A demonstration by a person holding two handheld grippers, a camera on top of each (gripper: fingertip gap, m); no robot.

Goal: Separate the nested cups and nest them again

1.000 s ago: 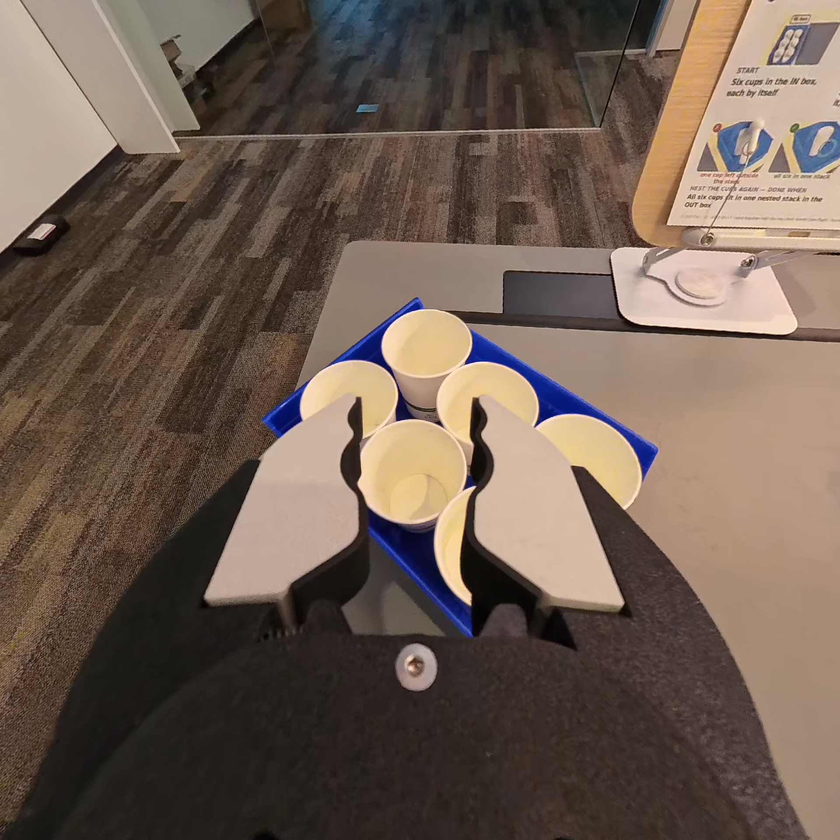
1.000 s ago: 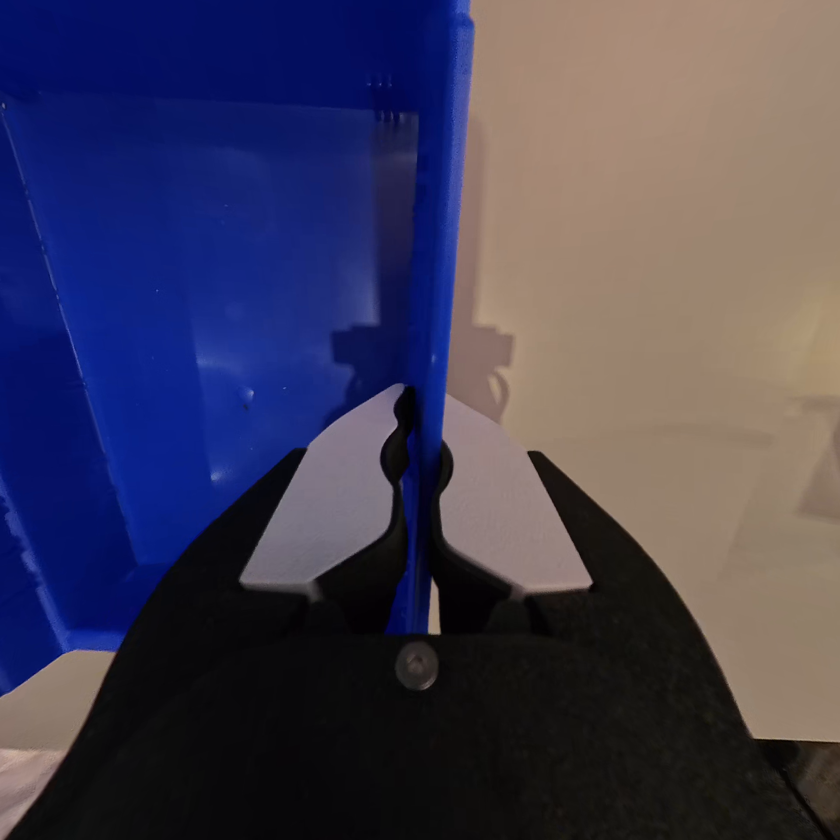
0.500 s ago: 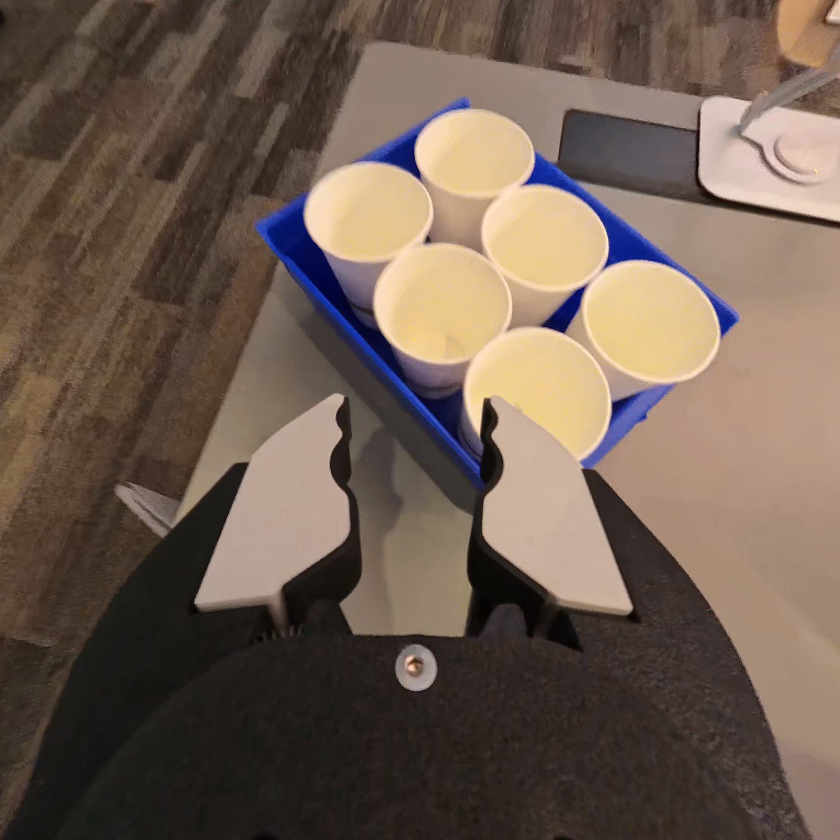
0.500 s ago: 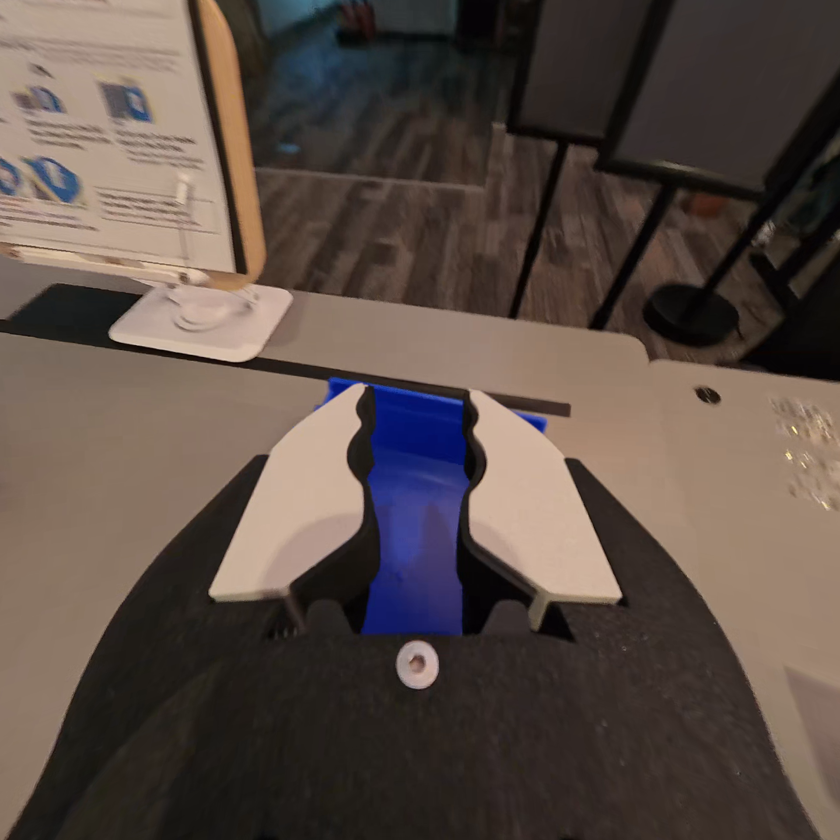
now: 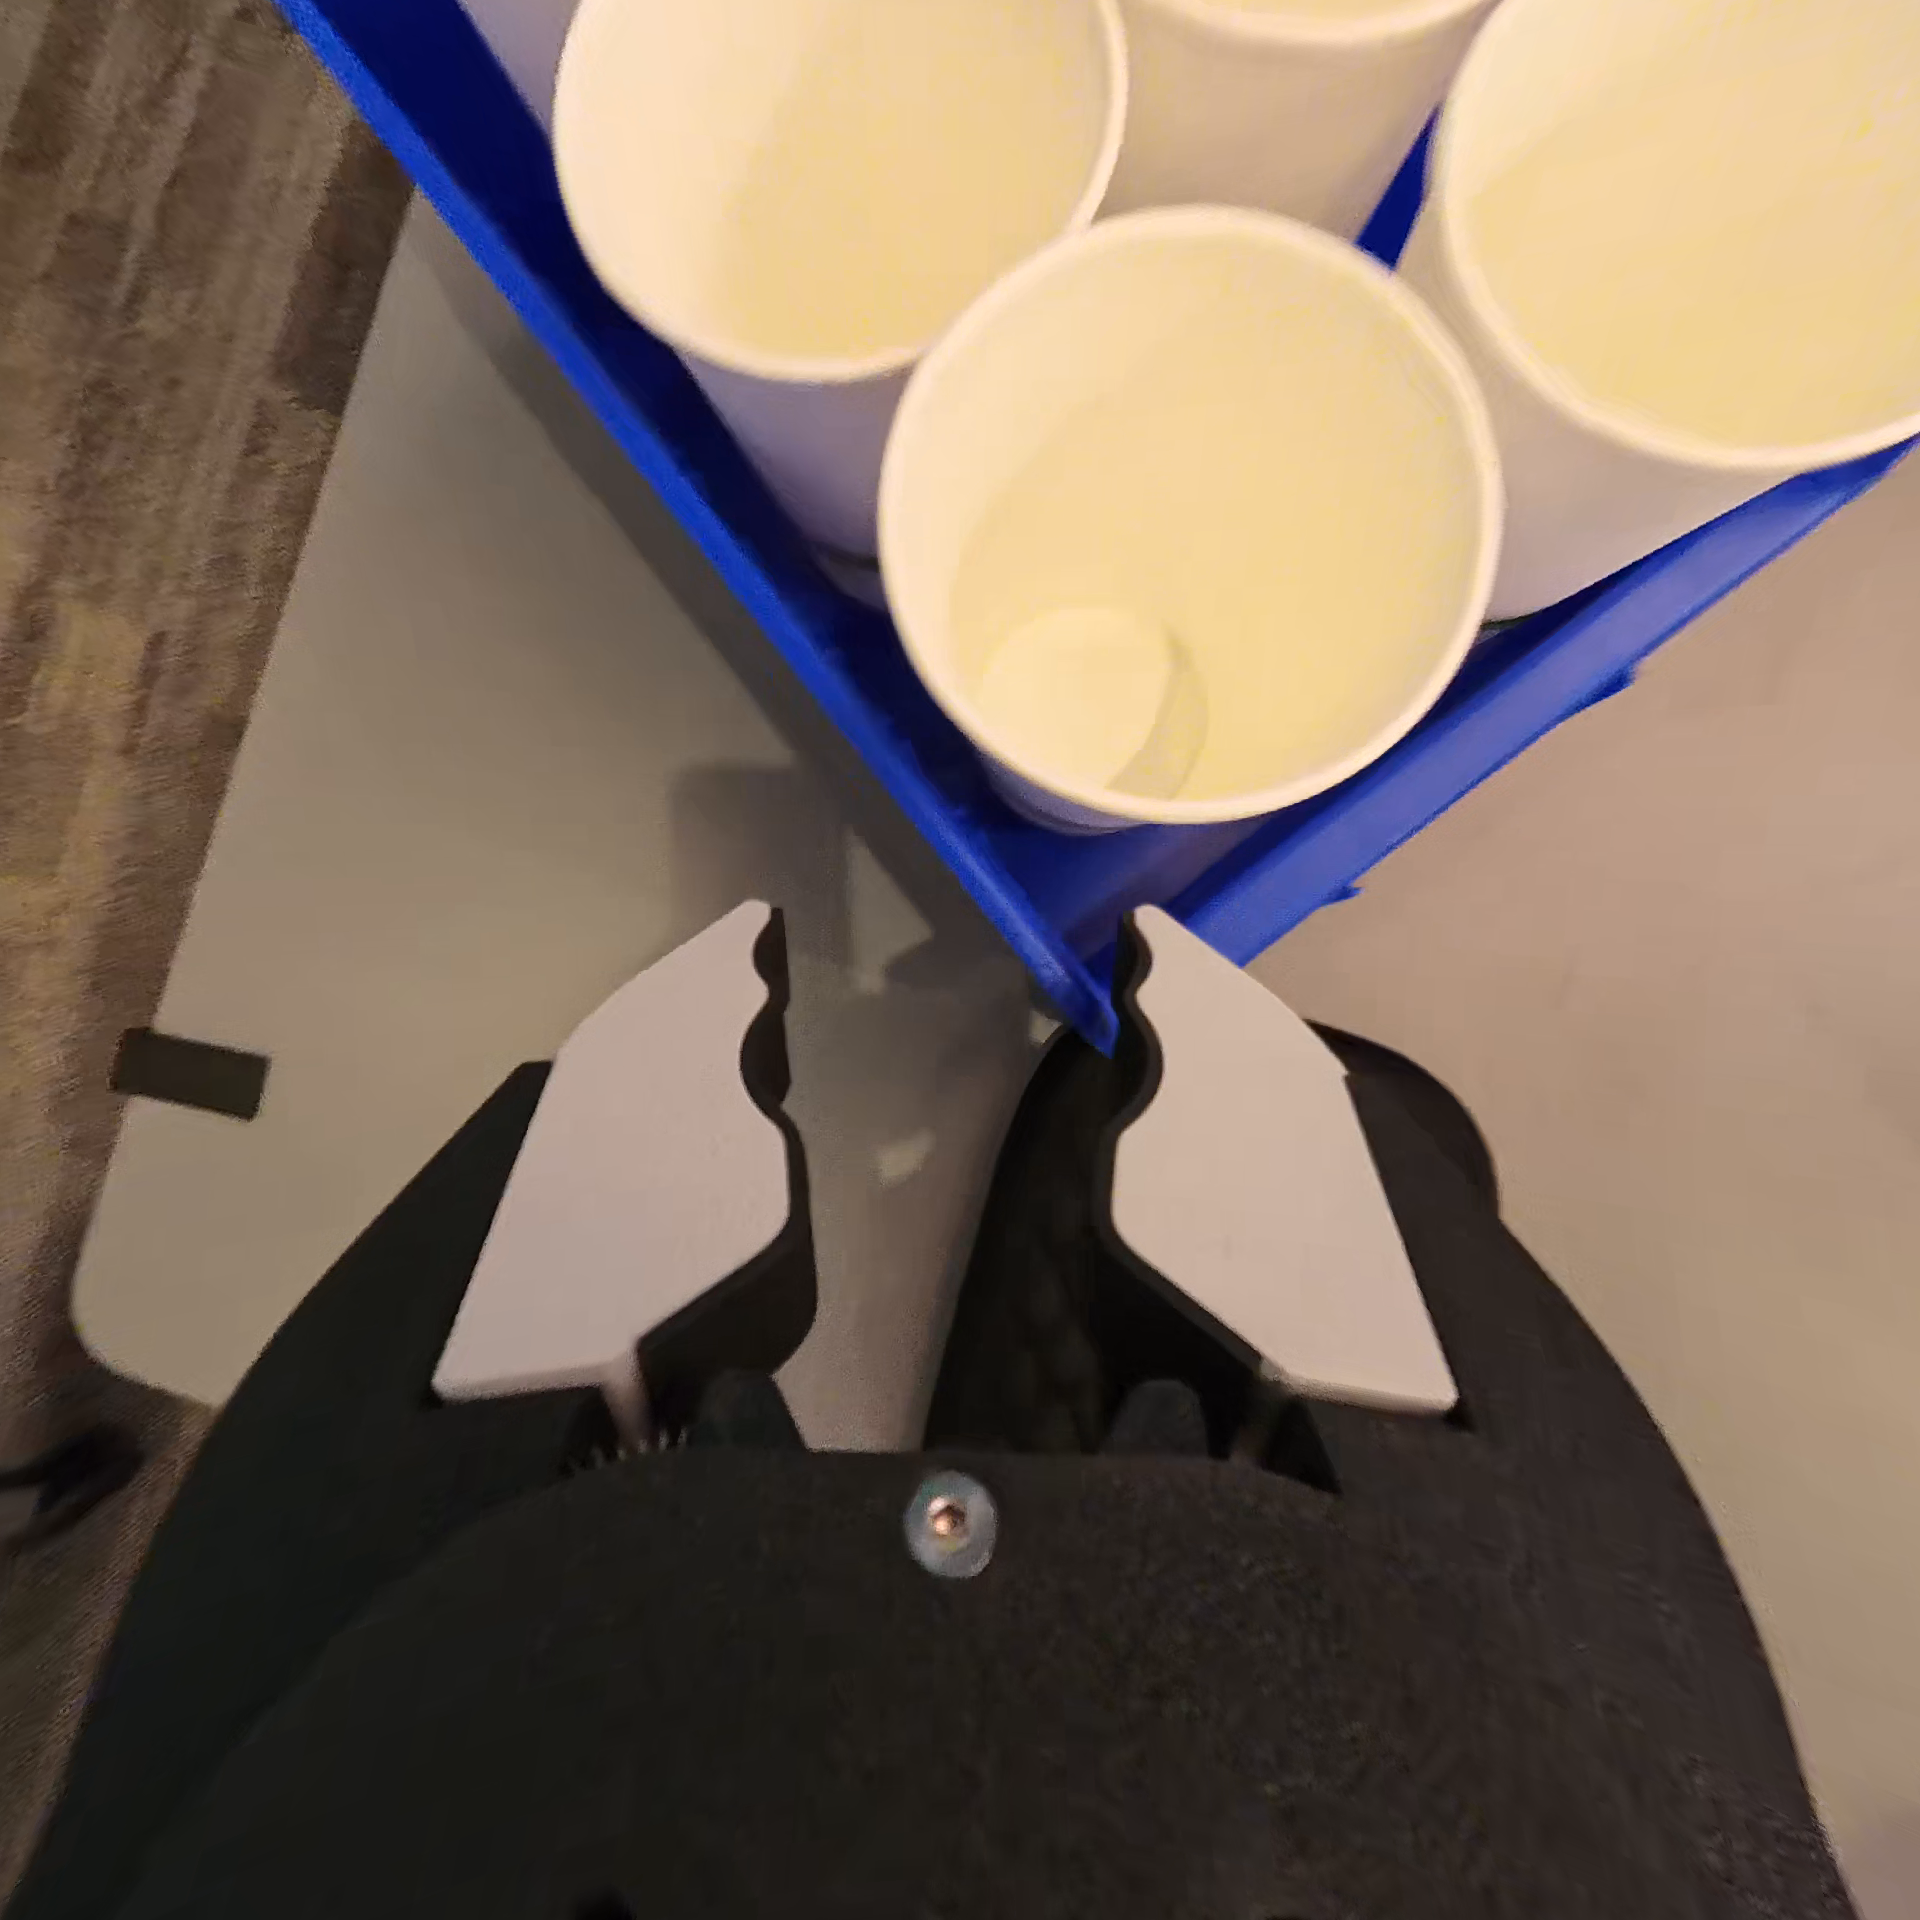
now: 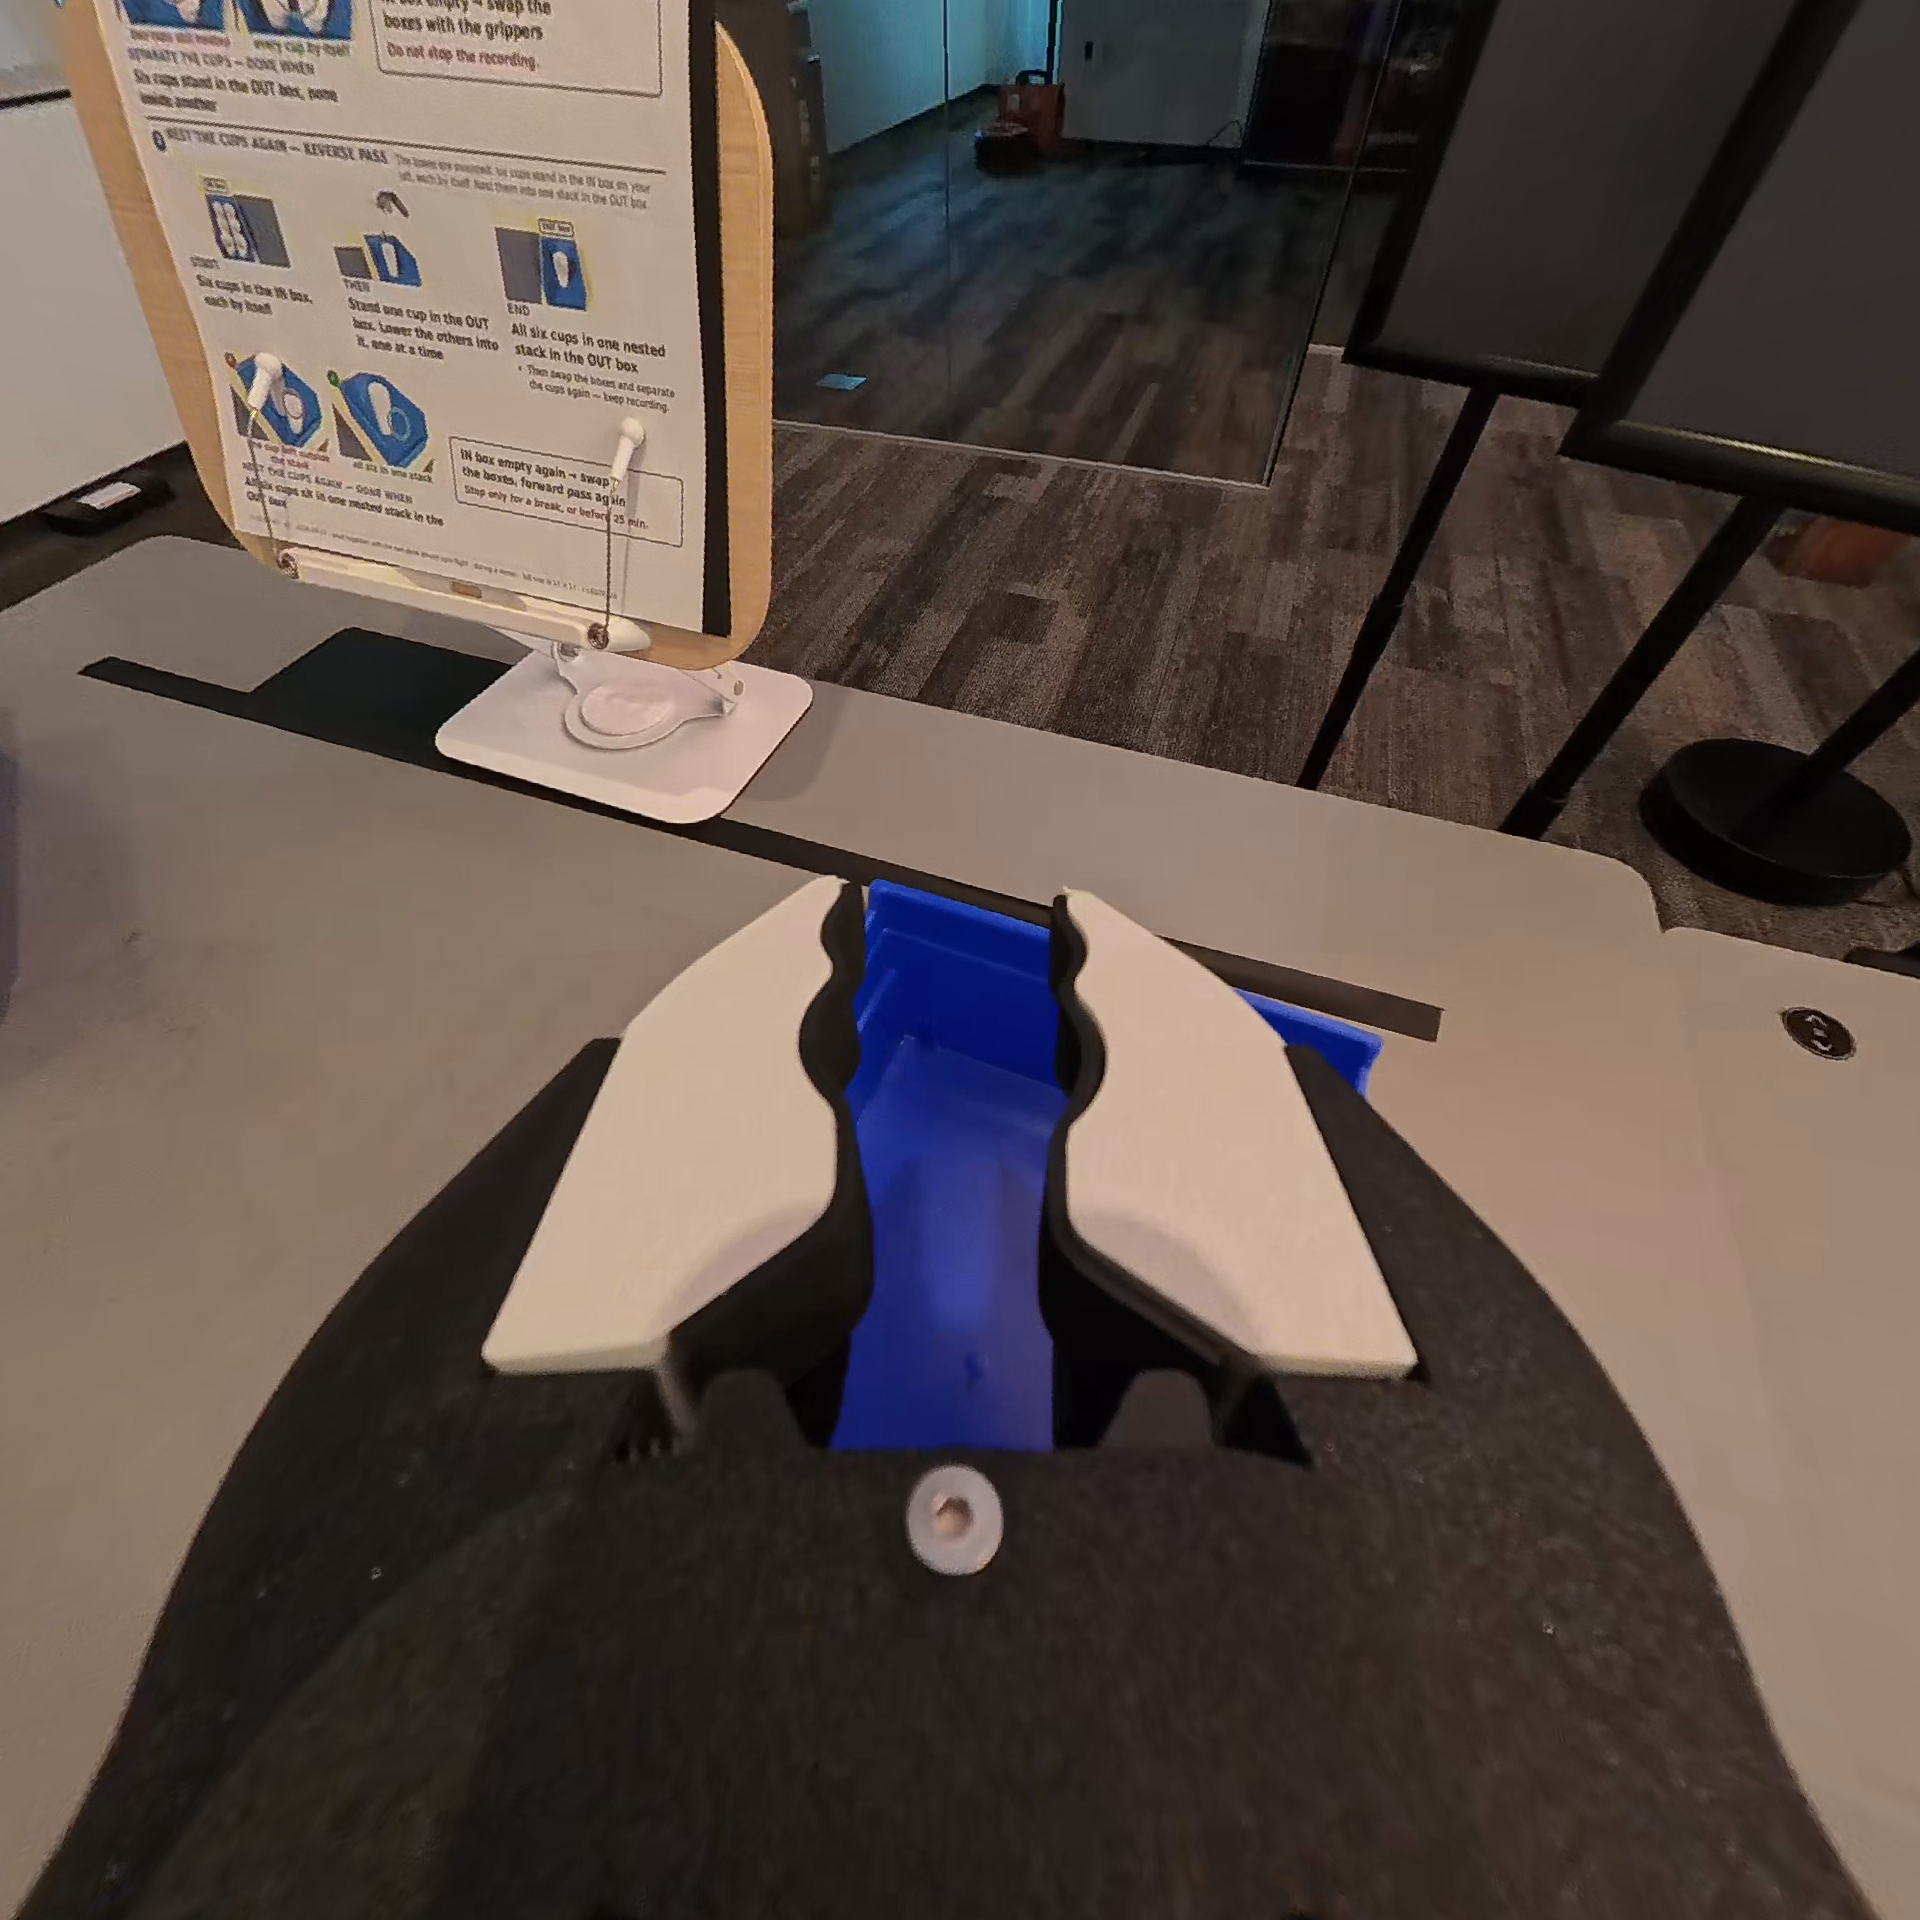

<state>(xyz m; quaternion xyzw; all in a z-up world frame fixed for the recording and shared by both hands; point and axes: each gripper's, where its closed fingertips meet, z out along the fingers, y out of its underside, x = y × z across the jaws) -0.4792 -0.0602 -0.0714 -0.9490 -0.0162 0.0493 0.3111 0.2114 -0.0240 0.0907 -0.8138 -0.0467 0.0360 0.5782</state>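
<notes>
Table: 1 grey top under both my grippers; I see it in both wrist views, with dark patterned floor beyond its edges.
Sign board: 1 wooden-backed board with a printed sheet, upright on a white base at the far side of the table in my right view.
Blue boxes: I count 2, 1 per view. The box in my left view holds the cups; the second box in my right view shows a bare blue floor between my fingers.
Cups: I can see 4 white paper cups in my left view, all upright in the box, rims crowded together, none nested. The nearest cup stands in the box's near corner.
Left gripper: jaws wide apart, holding nothing; the box's near corner pokes between them, just beside the right finger.
Right gripper: jaws apart, gripping nothing, hanging over the second box.
</notes>
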